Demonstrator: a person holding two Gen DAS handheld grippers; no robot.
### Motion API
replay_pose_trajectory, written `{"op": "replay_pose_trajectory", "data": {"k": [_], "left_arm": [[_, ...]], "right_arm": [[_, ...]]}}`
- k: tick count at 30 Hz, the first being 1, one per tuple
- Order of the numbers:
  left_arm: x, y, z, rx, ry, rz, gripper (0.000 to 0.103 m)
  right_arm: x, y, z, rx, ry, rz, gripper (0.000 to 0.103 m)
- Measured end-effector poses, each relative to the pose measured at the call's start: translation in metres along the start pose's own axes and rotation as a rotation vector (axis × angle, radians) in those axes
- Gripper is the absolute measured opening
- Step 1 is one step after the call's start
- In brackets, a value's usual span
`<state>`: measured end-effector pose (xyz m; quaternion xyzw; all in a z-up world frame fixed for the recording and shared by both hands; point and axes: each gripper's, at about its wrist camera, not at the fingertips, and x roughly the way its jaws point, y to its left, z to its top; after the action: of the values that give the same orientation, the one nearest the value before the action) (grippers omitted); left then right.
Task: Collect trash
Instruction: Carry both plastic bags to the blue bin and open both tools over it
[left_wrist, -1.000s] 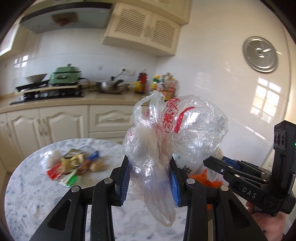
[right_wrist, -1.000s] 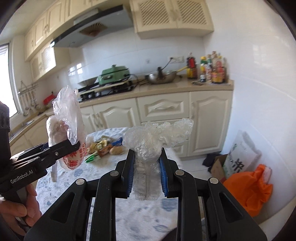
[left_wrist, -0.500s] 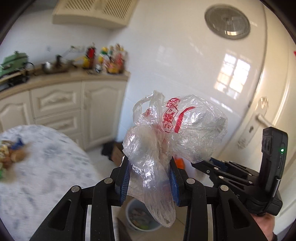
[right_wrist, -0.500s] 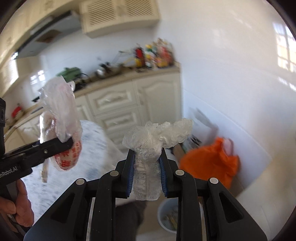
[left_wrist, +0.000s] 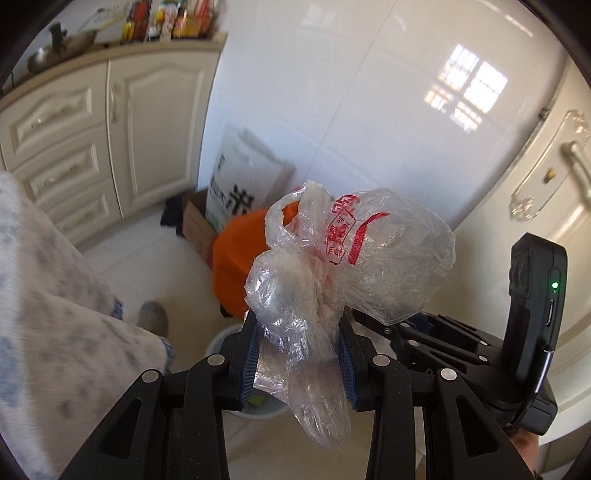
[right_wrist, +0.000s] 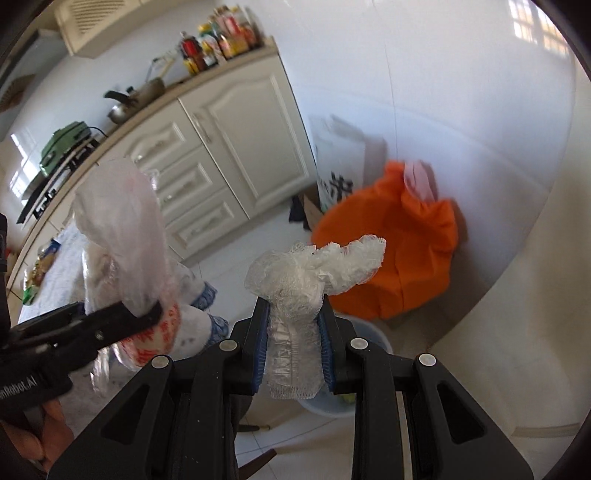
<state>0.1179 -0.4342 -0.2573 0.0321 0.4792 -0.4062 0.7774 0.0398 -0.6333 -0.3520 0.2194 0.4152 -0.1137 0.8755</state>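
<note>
Left hand-held gripper (left_wrist: 301, 352) clamps crumpled clear red-printed plastic bag (left_wrist: 347, 269)

The bin (left_wrist: 221, 341) on the floor is mostly hidden behind the left tool (left_wrist: 300, 352) and its clear bag (left_wrist: 332, 273); what lies inside cannot be told. In the right view the bin (right_wrist: 373, 334) shows only slivers of rim past the wad (right_wrist: 295, 295). The sack (right_wrist: 332, 158) by the wall is blurred, its print unreadable. The worktop (left_wrist: 55, 314) is a smear, cut off at the left edge. The counter bottles (right_wrist: 218, 35) are too small to identify.
</note>
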Motion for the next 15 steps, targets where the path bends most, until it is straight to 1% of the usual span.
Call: {"op": "replay_pose_trajectory", "data": {"k": [1,3,4,5,6,7,8,9,10,11,12,13,15], "left_arm": [[0.013,-0.006,0.001,0.004,0.023,0.003,0.036],[0.033,-0.003,0.009,-0.002,0.057,0.014,0.038],[0.042,-0.008,0.014,-0.004,0.074,0.021,0.043],[0.048,-0.008,0.018,-0.005,0.086,0.032,0.048],[0.051,-0.015,0.02,-0.004,0.087,0.042,0.052],[0.053,-0.018,0.025,-0.002,0.083,0.056,0.065],[0.053,-0.02,0.027,-0.001,0.076,0.066,0.08],[0.052,-0.022,0.029,0.003,0.063,0.072,0.083],[0.052,-0.028,0.025,0.011,0.055,0.077,0.088],[0.053,-0.031,0.022,0.018,0.051,0.087,0.093],[0.054,-0.034,0.023,0.025,0.049,0.101,0.096],[0.052,-0.037,0.02,0.033,0.044,0.113,0.098],[0.044,-0.045,0.013,0.049,0.031,0.129,0.099]], "right_arm": [[0.003,-0.002,-0.004,0.003,0.008,-0.003,0.027],[0.015,-0.01,-0.007,0.02,0.032,-0.018,0.028],[0.019,-0.013,-0.007,0.032,0.04,-0.02,0.03],[0.023,-0.017,-0.008,0.046,0.047,-0.021,0.037],[0.028,-0.022,-0.009,0.059,0.059,-0.026,0.049],[0.031,-0.025,-0.011,0.065,0.066,-0.033,0.055],[0.031,-0.027,-0.012,0.07,0.069,-0.038,0.068],[0.032,-0.03,-0.014,0.079,0.071,-0.044,0.078],[0.033,-0.033,-0.016,0.091,0.073,-0.047,0.082],[0.033,-0.036,-0.017,0.104,0.073,-0.048,0.09],[0.032,-0.037,-0.019,0.115,0.072,-0.051,0.098],[0.032,-0.039,-0.019,0.129,0.073,-0.056,0.102],[0.03,-0.044,-0.021,0.159,0.071,-0.062,0.103]]}}
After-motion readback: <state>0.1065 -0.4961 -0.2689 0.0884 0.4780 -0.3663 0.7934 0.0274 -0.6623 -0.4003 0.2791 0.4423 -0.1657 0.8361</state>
